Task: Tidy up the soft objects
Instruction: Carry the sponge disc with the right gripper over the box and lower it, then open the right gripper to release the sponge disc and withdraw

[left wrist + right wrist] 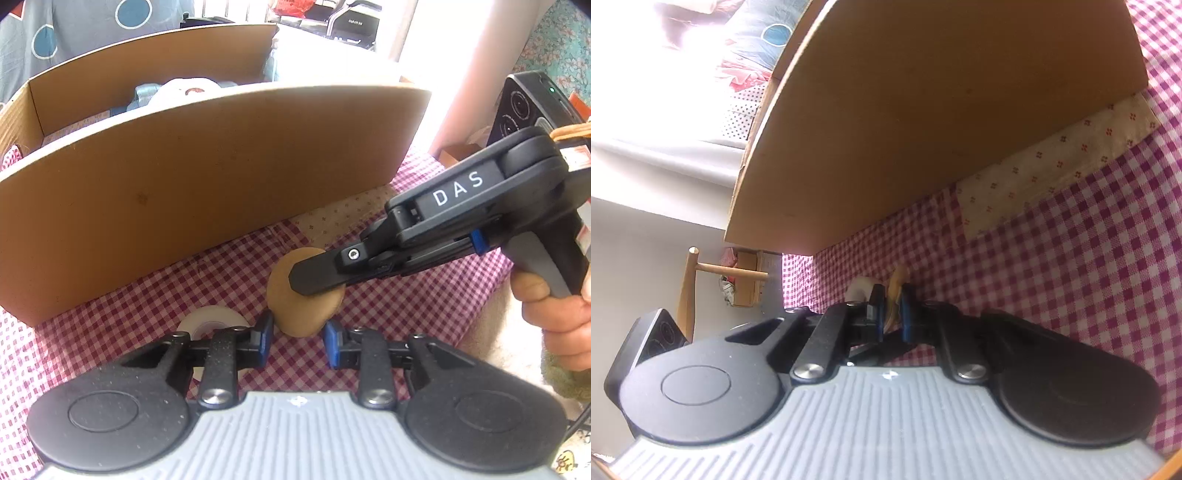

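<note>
Foam seems to be yielding: the right gripper (314, 282) is pinching the tan soft pad (301, 314) before the cardboard box (207, 177); the left gripper (297, 341) is waiting, part-open, empty.

We count one cardboard box (207, 177), one tan soft pad (295, 314), one white tape roll (210, 321), one checked cloth (110, 325) and one cream patch (1052, 166). We count two claws: left (298, 341) and right (893, 306).
</note>
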